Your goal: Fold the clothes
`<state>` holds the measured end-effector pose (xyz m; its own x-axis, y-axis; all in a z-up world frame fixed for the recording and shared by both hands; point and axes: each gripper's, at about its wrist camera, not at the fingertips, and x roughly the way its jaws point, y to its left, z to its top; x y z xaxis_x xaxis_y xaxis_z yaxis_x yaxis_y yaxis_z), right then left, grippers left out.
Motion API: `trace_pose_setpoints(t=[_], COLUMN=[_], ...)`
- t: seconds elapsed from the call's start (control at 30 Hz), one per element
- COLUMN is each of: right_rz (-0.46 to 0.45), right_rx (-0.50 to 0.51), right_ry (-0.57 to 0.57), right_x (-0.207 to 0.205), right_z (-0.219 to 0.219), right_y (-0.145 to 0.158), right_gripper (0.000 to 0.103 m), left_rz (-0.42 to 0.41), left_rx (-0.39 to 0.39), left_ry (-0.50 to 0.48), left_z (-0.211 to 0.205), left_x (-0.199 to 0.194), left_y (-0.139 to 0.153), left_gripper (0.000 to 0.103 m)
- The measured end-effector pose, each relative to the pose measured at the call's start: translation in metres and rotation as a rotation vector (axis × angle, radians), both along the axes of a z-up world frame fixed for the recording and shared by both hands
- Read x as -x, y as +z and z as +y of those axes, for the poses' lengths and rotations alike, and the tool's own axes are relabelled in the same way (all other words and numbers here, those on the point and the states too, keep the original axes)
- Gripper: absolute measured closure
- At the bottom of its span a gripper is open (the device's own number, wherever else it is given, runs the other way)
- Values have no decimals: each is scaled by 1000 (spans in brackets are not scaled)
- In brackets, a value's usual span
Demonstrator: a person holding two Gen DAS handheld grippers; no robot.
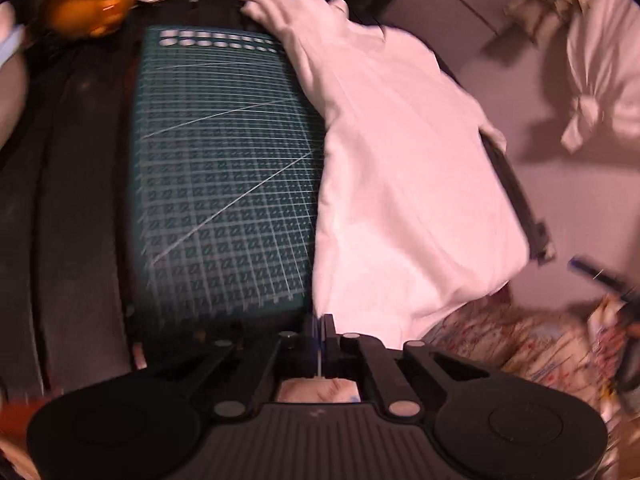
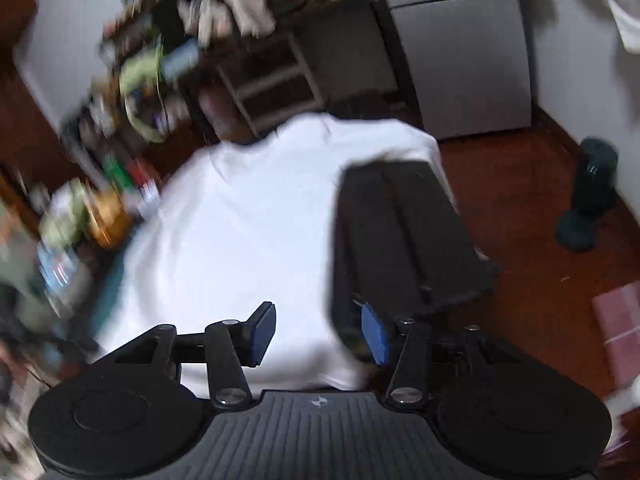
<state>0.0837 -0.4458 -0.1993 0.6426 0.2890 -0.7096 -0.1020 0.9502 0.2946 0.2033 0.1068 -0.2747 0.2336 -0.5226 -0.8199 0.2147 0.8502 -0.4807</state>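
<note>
A white garment [image 1: 400, 176] lies on the right part of a dark table, partly over a green cutting mat [image 1: 224, 176], with one edge hanging off the table's right side. My left gripper [image 1: 320, 332] is shut, its tips at the garment's near corner; whether cloth is pinched I cannot tell. In the right wrist view the same white garment [image 2: 248, 240] spreads over the table below my right gripper [image 2: 320, 332], which is open with blue pads [image 2: 266, 330] wide apart just above the cloth.
An orange bowl [image 1: 88, 4] and papers sit at the table's far left. A patterned cloth [image 1: 520, 344] lies lower right. A dark table [image 2: 404, 232] edge, cluttered shelves [image 2: 160, 60], a grey cabinet [image 2: 460, 64] and a dark object on the red floor [image 2: 588, 196] show.
</note>
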Motion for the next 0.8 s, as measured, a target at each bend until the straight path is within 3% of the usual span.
trace_pose_setpoints(t=[0.17, 0.23, 0.3, 0.33, 0.37, 0.47, 0.57, 0.73, 0.8], right_rz=[153, 206, 242, 240, 232, 238, 208, 150, 147], right_rx=[184, 209, 194, 172, 140, 89, 78, 89, 97], right_ry=[267, 320, 344, 352, 351, 326, 291, 182, 150], right_x=[-31, -47, -62, -66, -66, -67, -56, -46, -42], right_z=[29, 41, 47, 48, 45, 40, 21, -18, -30], right_y=[-49, -65, -73, -73, -69, -52, -14, 52, 60], right_gripper=[50, 51, 57, 73, 101, 100, 101, 102, 102], left_rz=[4, 5, 11, 15, 18, 29, 46, 49, 51], left_rx=[10, 7, 19, 30, 38, 60, 109, 184, 201], left_ry=[29, 34, 45, 50, 57, 79, 89, 46, 26], left_z=[2, 0, 2, 3, 5, 11, 10, -13, -23], left_x=[12, 12, 12, 11, 11, 16, 24, 40, 46], left_y=[7, 8, 9, 10, 10, 12, 16, 26, 27], left_gripper=[103, 103, 103, 103, 103, 103, 103, 103, 103])
